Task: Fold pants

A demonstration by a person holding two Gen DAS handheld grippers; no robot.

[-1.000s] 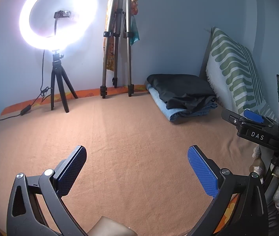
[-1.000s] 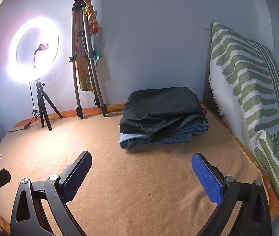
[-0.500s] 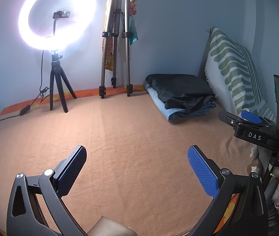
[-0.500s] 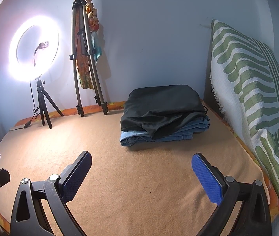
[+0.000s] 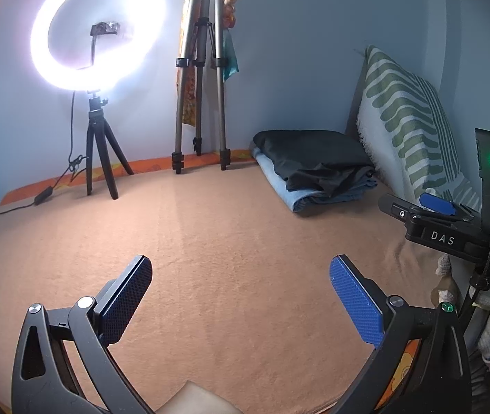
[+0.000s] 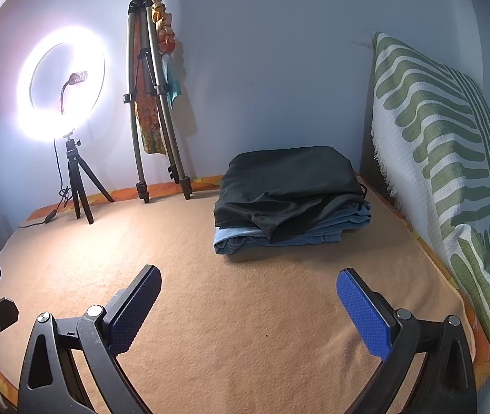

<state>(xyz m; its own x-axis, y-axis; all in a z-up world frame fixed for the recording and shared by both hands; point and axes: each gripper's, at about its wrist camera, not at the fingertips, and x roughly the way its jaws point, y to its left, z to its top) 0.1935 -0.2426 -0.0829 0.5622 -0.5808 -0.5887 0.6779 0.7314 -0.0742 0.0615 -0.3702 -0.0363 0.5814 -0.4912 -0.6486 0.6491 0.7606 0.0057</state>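
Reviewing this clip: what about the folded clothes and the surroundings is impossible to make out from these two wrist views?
- Blue jeans: mostly covered by the black garment in both views; fold count unknown.
- Black garment: whether it is pants, unclear.
- Phone holder inside the ring light: washed out by glare.
- Right gripper in the left wrist view: seen edge-on, opening unreadable there.

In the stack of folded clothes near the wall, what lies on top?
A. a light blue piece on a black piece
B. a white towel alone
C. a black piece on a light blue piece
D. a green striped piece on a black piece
C: in the right wrist view the black piece lies on top of the light blue piece.
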